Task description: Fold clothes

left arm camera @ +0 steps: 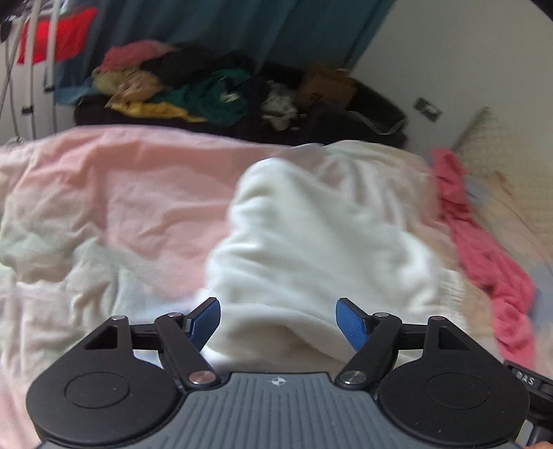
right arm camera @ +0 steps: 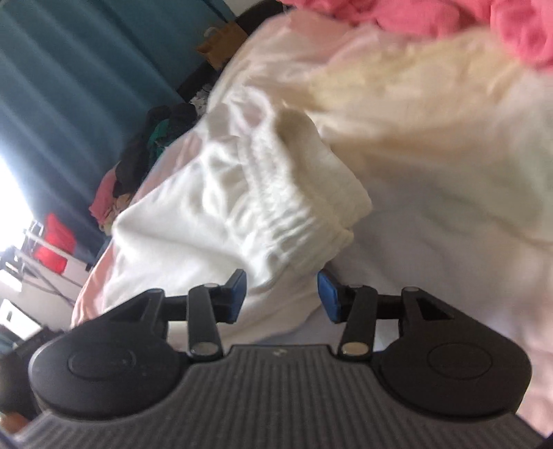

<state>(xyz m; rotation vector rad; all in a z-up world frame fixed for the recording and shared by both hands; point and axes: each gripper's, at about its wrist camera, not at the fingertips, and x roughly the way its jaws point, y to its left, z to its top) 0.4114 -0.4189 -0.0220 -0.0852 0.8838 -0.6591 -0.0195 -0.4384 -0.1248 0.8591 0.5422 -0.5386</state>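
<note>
Broadly, a pink bedsheet (left arm camera: pixel 121 179) is spread beneath a white garment (left arm camera: pixel 311 235), whose long axis runs away from the left gripper (left arm camera: pixel 278 321). Its gathered waistband (right arm camera: pixel 287 214) faces the right gripper (right arm camera: pixel 281 297). Both grippers' blue pads (left arm camera: pixel 207 323) are spread apart, grasping nothing.

Teal curtain (left arm camera: pixel 242 31) at back, cardboard box (left arm camera: pixel 326 86), wall outlet (left arm camera: pixel 428 110).
</note>
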